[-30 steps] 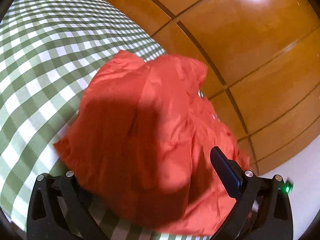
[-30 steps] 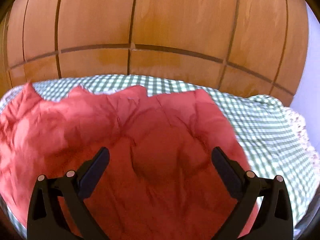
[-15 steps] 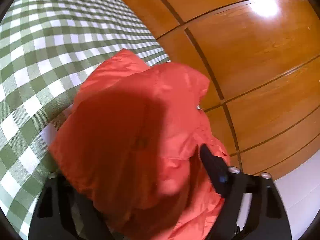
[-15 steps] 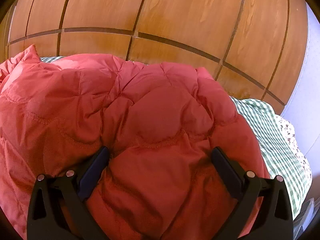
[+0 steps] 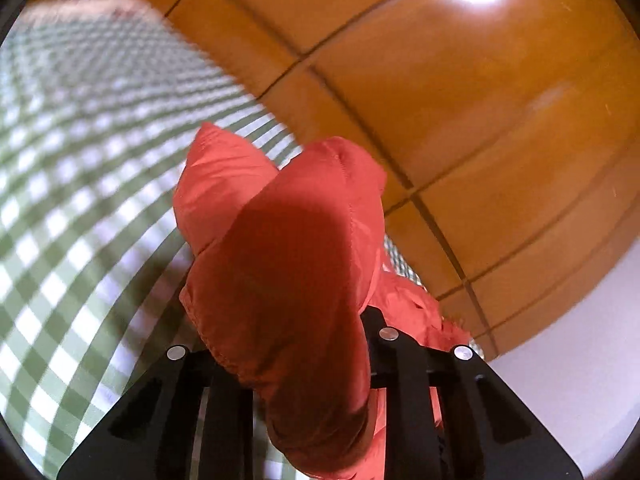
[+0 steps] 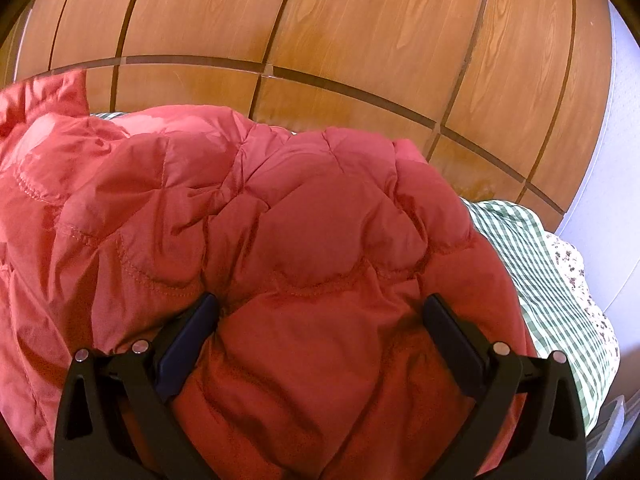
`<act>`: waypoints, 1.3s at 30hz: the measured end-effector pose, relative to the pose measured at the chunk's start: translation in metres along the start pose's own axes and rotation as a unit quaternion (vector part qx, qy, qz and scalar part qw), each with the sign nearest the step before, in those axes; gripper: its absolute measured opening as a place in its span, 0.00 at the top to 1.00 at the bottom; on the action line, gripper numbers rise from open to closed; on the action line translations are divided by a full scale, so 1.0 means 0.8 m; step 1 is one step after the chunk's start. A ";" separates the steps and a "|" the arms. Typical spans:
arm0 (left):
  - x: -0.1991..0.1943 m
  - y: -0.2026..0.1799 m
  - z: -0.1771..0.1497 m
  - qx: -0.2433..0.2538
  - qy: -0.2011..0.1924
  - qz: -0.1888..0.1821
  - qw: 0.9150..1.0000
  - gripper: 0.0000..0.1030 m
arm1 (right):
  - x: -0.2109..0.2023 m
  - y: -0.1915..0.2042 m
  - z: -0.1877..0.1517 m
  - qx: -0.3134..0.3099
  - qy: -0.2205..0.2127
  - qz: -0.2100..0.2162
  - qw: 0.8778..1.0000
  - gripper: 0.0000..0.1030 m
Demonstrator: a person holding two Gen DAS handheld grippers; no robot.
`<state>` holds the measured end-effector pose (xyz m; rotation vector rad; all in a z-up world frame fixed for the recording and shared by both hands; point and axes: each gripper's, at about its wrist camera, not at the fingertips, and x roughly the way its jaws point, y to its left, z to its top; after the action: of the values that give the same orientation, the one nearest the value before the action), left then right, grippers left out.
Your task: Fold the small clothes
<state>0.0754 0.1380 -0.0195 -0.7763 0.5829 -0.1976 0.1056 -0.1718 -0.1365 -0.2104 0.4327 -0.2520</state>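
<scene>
Left gripper (image 5: 316, 344) has closed on a red puffer jacket (image 6: 304, 264) fold since earlier, lifting it off the checked bed cover (image 5: 80, 184) (quilted, rumpled). Right gripper (image 6: 320, 320) fingers spread over it.

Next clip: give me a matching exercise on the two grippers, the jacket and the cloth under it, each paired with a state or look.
Things:
1. left gripper
2. right gripper
3. jacket
4. cloth

States:
a. green and white checks
b. open, fingers spread on the quilted fabric
c. red, puffy, crumpled
d. shut on a bunched fold

Pairs: 1-d, 2-b, 3-c, 4-a
</scene>
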 end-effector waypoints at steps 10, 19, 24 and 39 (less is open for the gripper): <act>-0.023 -0.097 -0.010 0.163 -0.030 0.007 0.986 0.80 | -0.002 -0.001 0.001 -0.001 0.004 -0.001 1.000 0.02; -0.023 -0.133 -0.014 0.213 -0.033 0.019 0.976 0.80 | -0.063 -0.025 0.049 0.077 -0.064 0.059 0.993 0.02; -0.022 -0.149 -0.016 0.225 -0.031 0.005 0.974 0.80 | -0.002 0.047 0.042 -0.008 0.011 0.090 0.996 0.02; 0.002 -0.259 -0.076 0.405 -0.013 0.004 0.914 0.80 | -0.061 -0.037 0.024 0.032 -0.013 0.093 0.995 0.02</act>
<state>0.0511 -0.0451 0.0919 0.0313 0.4198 -0.3881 0.0658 -0.1836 -0.0930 -0.1098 0.4156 -0.0798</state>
